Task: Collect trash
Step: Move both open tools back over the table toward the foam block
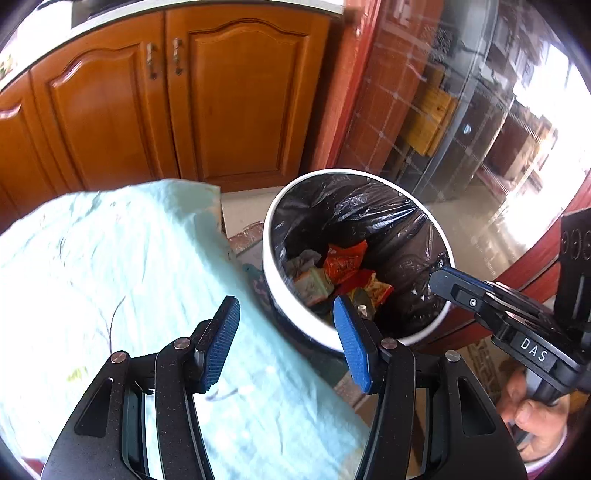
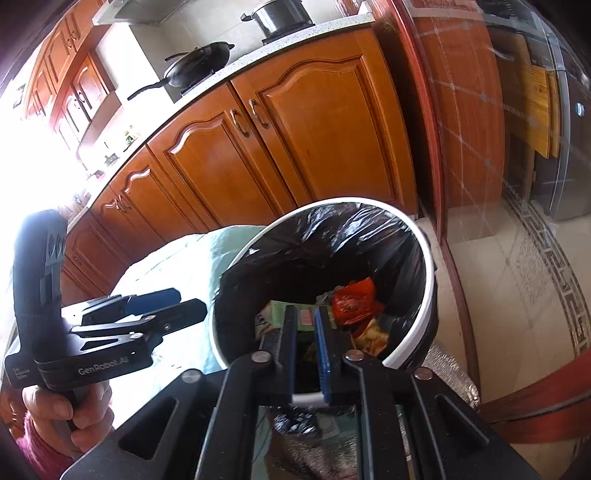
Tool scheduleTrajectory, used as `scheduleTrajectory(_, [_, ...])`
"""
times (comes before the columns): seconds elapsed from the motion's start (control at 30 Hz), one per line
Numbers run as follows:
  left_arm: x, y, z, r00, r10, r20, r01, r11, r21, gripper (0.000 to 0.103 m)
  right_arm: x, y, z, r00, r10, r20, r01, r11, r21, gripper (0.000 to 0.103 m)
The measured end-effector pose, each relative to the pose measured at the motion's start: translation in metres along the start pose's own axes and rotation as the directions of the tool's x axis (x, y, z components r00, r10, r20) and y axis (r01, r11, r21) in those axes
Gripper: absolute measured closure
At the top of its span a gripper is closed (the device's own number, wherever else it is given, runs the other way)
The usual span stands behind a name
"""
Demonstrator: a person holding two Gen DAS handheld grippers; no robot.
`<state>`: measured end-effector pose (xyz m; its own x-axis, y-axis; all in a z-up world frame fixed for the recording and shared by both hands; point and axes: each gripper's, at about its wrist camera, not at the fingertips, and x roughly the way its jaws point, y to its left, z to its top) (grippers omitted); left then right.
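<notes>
A white bin (image 1: 269,236) lined with a black bag stands on the floor by the table corner. Inside lie a red wrapper (image 1: 345,260), a green carton (image 1: 312,286) and other scraps. My left gripper (image 1: 284,332) is open and empty, its blue pads spread over the table edge and the bin's near rim. My right gripper (image 2: 304,332) hangs over the bin (image 2: 424,251), its jaws a narrow gap apart with nothing between them; the red wrapper (image 2: 352,301) lies below. Each gripper also shows in the other's view: right gripper (image 1: 443,280), left gripper (image 2: 186,302).
A light green cloth (image 1: 110,258) covers the table left of the bin. Wooden cabinet doors (image 1: 236,99) stand behind, with a wok (image 2: 199,66) and a pot (image 2: 280,14) on the counter. A glass door (image 1: 461,129) is at the right. A hand (image 2: 66,413) grips the left handle.
</notes>
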<state>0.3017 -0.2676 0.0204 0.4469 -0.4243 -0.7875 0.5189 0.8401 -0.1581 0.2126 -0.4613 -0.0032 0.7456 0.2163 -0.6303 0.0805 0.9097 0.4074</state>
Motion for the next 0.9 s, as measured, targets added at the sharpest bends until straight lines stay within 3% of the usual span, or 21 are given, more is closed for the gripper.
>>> scheduleTrajectory(0.1, [-0.013, 0.012, -0.020, 1.000, -0.003, 0.012, 0.003, 0.999, -0.039, 0.050, -0.004, 0.007, -0.011, 1.000, 0.021, 0.008, -0.021, 1.000, 0.019, 0.063])
scheduleTrajectory(0.3, [-0.037, 0.031, -0.053, 1.000, -0.005, 0.029, 0.007, 0.996, -0.090, 0.050, -0.011, 0.025, -0.034, 0.997, 0.073, 0.007, -0.073, 0.996, 0.047, 0.052])
scheduleTrajectory(0.37, [-0.046, 0.037, -0.063, 0.999, 0.007, 0.039, -0.003, 0.994, -0.106, 0.050, -0.014, 0.031, -0.041, 0.996, 0.083, 0.012, -0.084, 0.994, 0.063, 0.043])
scheduleTrajectory(0.43, [-0.055, 0.044, -0.073, 0.999, 0.009, 0.046, -0.004, 0.992, -0.126, 0.049, -0.018, 0.038, -0.049, 0.995, 0.097, 0.025, -0.098, 0.993, 0.071, 0.026])
scheduleTrajectory(0.67, [-0.085, 0.068, -0.113, 0.995, 0.066, 0.073, -0.052, 0.982, -0.180, 0.046, -0.024, 0.077, -0.073, 0.992, 0.123, 0.026, -0.123, 0.992, 0.002, 0.020])
scheduleTrajectory(0.9, [-0.122, 0.099, -0.151, 0.985, 0.142, 0.101, -0.114, 0.964, -0.242, 0.044, -0.019, 0.111, -0.093, 0.986, 0.165, -0.026, -0.166, 0.985, -0.037, 0.019])
